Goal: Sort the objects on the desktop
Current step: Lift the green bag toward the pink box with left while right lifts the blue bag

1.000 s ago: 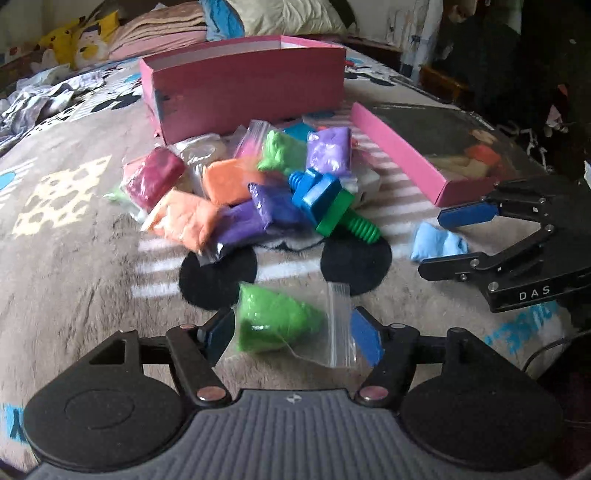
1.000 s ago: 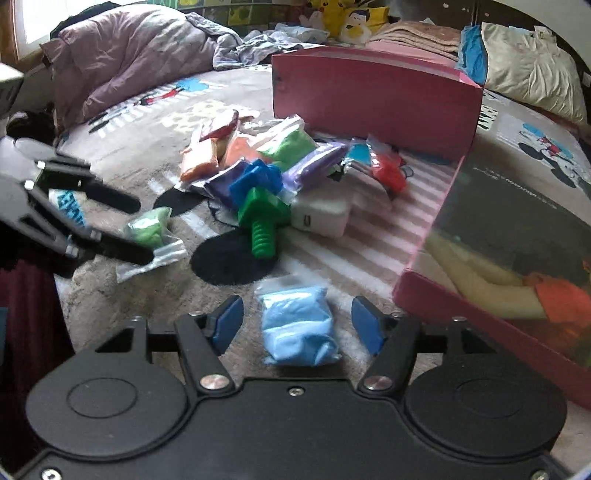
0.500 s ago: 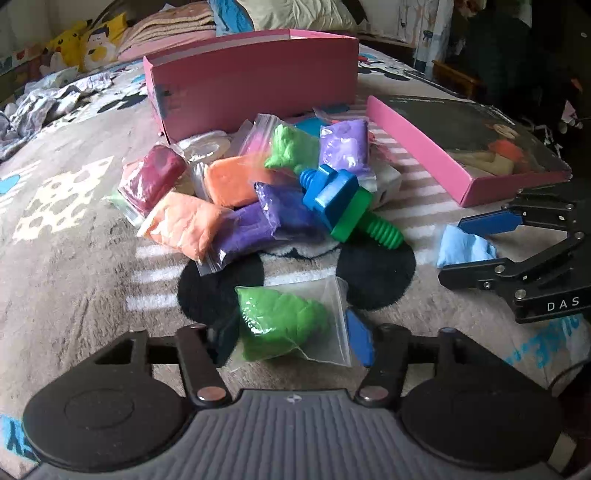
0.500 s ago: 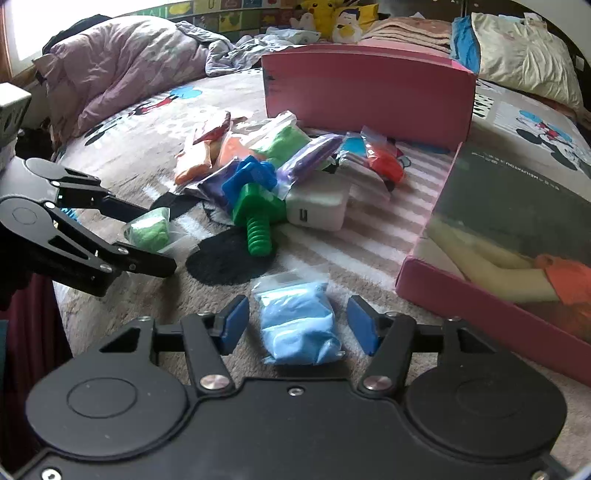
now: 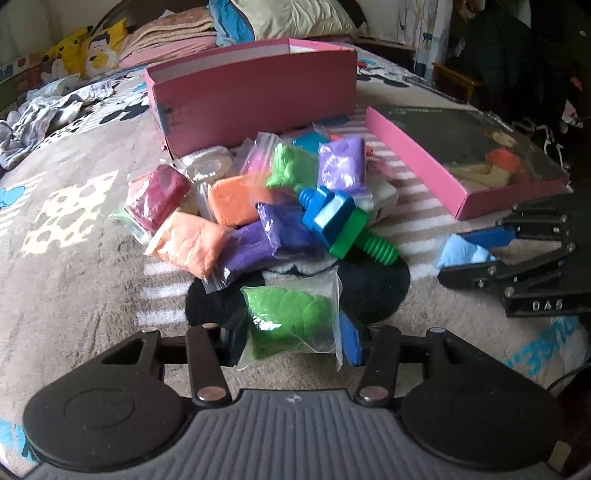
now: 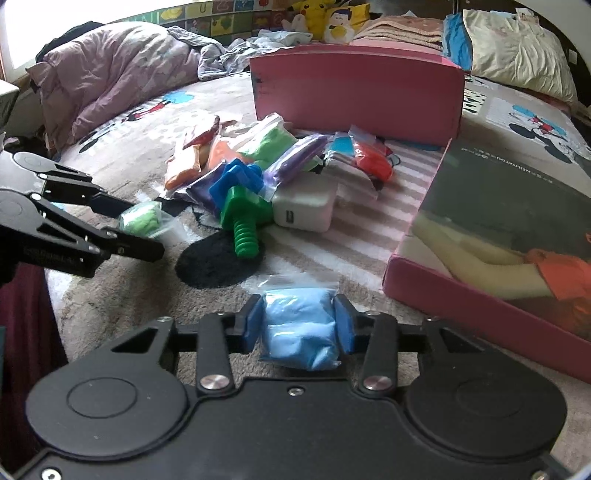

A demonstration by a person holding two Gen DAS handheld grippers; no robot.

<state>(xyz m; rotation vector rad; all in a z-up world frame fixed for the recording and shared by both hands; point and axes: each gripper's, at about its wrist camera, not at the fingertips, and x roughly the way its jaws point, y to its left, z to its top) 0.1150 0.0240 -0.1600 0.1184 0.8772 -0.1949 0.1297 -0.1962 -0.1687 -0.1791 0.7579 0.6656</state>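
Left gripper clenched on green clay bag, right gripper clenched on light-blue clay bag, both on the bed just in front of the toy bolt (pink box sits behind it).

Location: a home bedroom, identified by the cartoon-mouse bed cover, crumpled lilac duvet, pillows, folded blankets and yellow plush toys at the head end.
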